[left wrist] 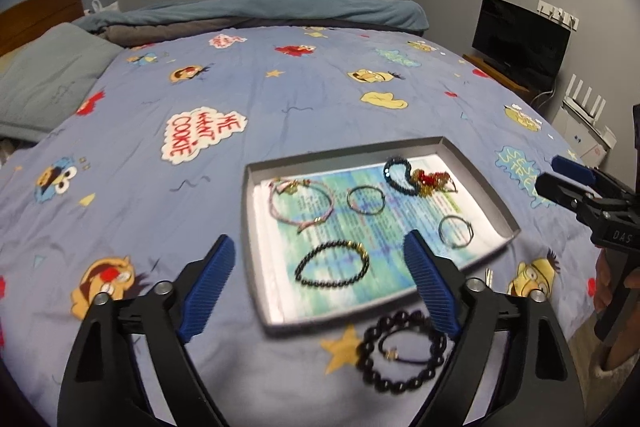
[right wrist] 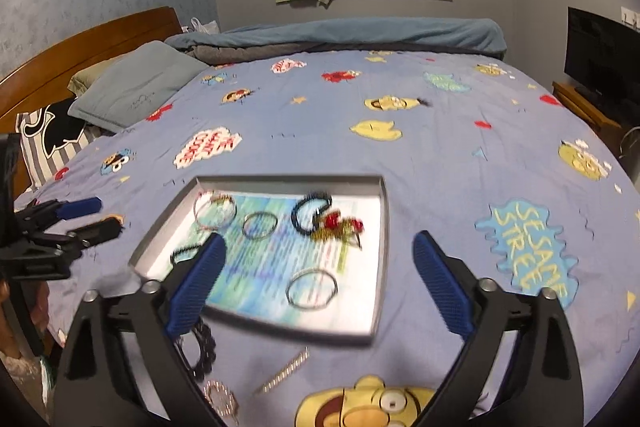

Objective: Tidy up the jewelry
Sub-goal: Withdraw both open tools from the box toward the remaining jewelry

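Currently both tongs stand wide apart above the bed, nothing between the blue pads of either one.

Left gripper (left wrist: 320, 283): jaws spread, empty, hovering over the near edge of the grey tray (left wrist: 476, 163). Right gripper (right wrist: 320, 279): jaws likewise spread, empty, over the tray's near right part. From the left wrist view the right gripper also shows at the far right edge, off the tray's right side; from the right wrist view the left one shows at the far left, beside the tray.

Tray sits on the blue cartoon-print bedspread (left wrist: 280, 87), lined with a printed blue-green sheet (left wrist: 360, 187). Inside it:
- pink cord bracelet (left wrist: 300, 203), far left corner
- thin dark ring bracelet (left wrist: 365, 199), just right of the pink one
- dark blue beaded bracelet (left wrist: 398, 171), far side, touching a red-and-gold tangled piece (left wrist: 434, 183)
- thin metal bangle (left wrist: 456, 231), near right
- black beaded bracelet (left wrist: 332, 263), near left

Outside the tray, on the bedspread near its front edge:
- large black bead bracelet (left wrist: 400, 351), with a smaller dark cord bracelet (left wrist: 400, 347) lying inside its loop
- silver chain piece (right wrist: 286, 371), lying straight, just in front of the tray
- pale round beaded item (right wrist: 220, 399), partly hidden by the right gripper's left finger; kind not clear

Both views are motion-blurred.
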{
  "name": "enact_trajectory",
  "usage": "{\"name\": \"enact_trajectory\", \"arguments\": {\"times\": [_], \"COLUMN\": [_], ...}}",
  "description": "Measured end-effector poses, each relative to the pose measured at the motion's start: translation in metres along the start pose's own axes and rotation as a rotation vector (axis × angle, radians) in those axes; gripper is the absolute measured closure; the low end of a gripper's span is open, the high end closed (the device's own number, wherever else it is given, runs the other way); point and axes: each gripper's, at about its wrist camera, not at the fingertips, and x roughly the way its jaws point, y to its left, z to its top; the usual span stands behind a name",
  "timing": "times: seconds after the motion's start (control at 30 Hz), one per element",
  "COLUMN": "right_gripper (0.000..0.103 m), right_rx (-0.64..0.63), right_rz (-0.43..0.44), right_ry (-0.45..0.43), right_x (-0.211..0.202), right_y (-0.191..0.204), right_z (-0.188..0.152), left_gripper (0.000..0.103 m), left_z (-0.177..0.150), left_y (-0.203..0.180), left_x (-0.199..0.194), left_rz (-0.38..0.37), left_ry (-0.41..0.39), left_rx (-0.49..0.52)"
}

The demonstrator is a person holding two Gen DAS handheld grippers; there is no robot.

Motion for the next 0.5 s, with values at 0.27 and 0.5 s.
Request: {"name": "enact_trajectory", "arguments": {"times": [0.27, 0.5], "right_gripper": [0.006, 0.006], "right_rx": [-0.003, -0.026], "right_rz": [-0.004, -0.008], "right_ry": [0.027, 0.037], "right_x": [-0.012, -0.02], "right_y": [0.0, 0.005], "right_z": [-0.034, -0.067], "left_gripper": [0.01, 0.01], "left_z": [-0.034, -0.071], "left_y": [0.0, 0.0], "left_x": [-0.016, -0.015], "left_rz": [0.011, 0.004], "left_ry": [0.01, 0.041], "left_rx": [-0.002, -0.007]}}
